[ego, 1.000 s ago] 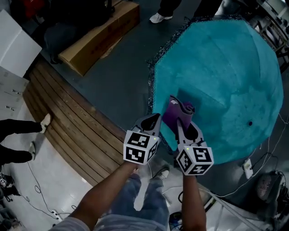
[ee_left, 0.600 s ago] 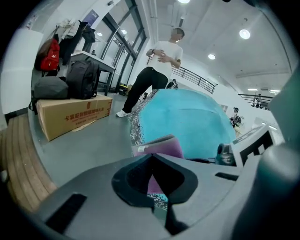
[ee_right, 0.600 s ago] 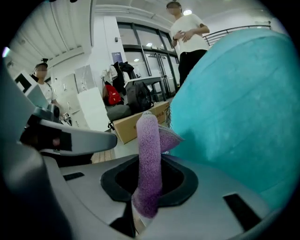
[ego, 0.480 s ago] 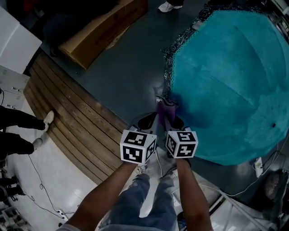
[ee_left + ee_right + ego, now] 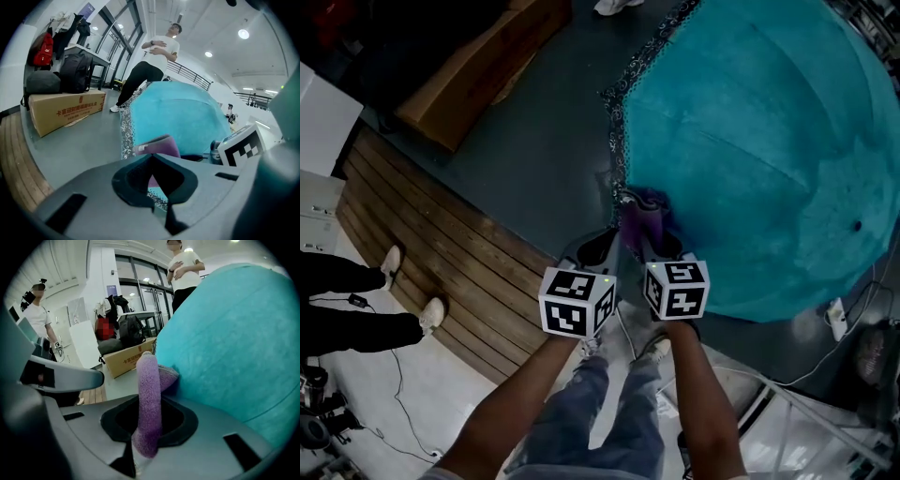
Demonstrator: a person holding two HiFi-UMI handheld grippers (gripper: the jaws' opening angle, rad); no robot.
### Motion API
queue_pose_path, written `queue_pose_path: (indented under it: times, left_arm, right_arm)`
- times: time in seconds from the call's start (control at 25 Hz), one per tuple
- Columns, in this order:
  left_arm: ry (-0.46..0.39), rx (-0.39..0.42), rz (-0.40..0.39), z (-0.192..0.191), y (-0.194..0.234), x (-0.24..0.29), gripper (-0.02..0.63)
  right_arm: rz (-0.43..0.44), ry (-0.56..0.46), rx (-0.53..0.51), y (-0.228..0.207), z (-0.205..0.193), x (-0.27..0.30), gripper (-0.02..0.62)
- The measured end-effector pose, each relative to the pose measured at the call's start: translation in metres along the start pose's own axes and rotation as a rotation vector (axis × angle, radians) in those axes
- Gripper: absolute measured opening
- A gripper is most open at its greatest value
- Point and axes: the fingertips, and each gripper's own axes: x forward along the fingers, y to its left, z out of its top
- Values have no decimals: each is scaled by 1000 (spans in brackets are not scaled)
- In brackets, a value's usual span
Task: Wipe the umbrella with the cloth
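Note:
An open teal umbrella (image 5: 759, 141) with a patterned lace rim fills the upper right of the head view and lies canopy-up over the floor. A purple cloth (image 5: 643, 214) rests at its near left rim. My right gripper (image 5: 649, 242) is shut on the cloth (image 5: 149, 394), which stands up between its jaws against the canopy (image 5: 234, 348). Right beside it, my left gripper (image 5: 602, 246) is shut with nothing between its jaws (image 5: 152, 157). In the left gripper view the cloth (image 5: 157, 145) and the canopy (image 5: 178, 112) lie just beyond the jaw tips.
A cardboard box (image 5: 473, 80) lies on the grey floor at upper left, with wooden slats (image 5: 441, 234) beside it. A bystander's shoes (image 5: 389, 262) are at the left. Cables and a white plug (image 5: 836, 319) lie at lower right. A person (image 5: 157, 56) stands beyond the umbrella.
My right gripper has drawn the purple cloth from further in on the canopy out to the lace rim, closing up beside the left gripper. The head view has shifted slightly.

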Motion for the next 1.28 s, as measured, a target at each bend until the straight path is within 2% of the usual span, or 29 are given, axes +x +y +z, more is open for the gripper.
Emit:
queue_pose_path:
  times: [0.4, 0.6, 1.0, 1.28]
  left_arm:
    - [5, 42, -97, 12, -72, 10, 5]
    - [6, 59, -128, 17, -110, 20, 5]
    - [-21, 63, -156, 23, -186, 35, 5]
    - [-29, 94, -169, 32, -238, 49, 5]
  right_arm:
    - [-68, -80, 16, -45, 29, -77, 77]
    - [-70, -118, 25, -66, 39, -111, 77]
    - [-85, -216, 51, -125, 67, -187, 77]
    - [-115, -275, 75, -179, 84, -236, 77]
